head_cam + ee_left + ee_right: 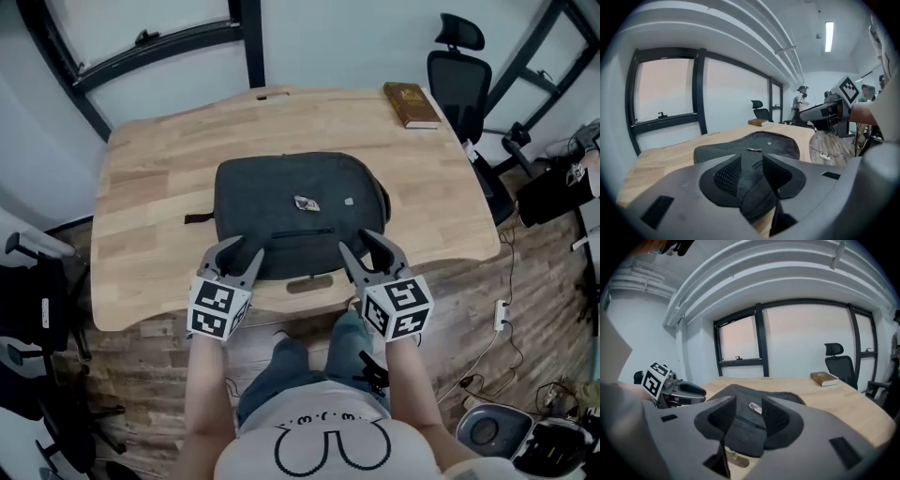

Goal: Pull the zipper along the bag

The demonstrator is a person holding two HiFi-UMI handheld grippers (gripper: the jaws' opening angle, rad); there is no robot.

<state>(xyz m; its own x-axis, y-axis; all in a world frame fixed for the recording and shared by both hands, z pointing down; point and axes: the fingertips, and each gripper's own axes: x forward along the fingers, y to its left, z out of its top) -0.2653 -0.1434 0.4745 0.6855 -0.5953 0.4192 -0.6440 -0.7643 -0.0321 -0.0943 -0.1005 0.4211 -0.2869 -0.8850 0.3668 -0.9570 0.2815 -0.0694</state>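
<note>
A dark grey backpack (295,211) lies flat in the middle of the wooden table (150,206). A short zipper line (302,233) runs across its front panel, and a small metallic tag (307,202) lies just beyond it. My left gripper (240,255) hovers at the bag's near left edge, its jaws apart and empty. At the near right edge my right gripper (370,248) is also open and holds nothing. The left gripper view has the bag (764,143) past my open jaws (751,173). The right gripper view looks over the bag (740,394) between spread pads (749,416).
A brown book (411,103) lies at the table's far right corner. A black office chair (459,75) stands behind it, and another dark chair (37,309) is at the left. An oval slot (309,284) is cut in the near table edge. Cables trail on the floor at right.
</note>
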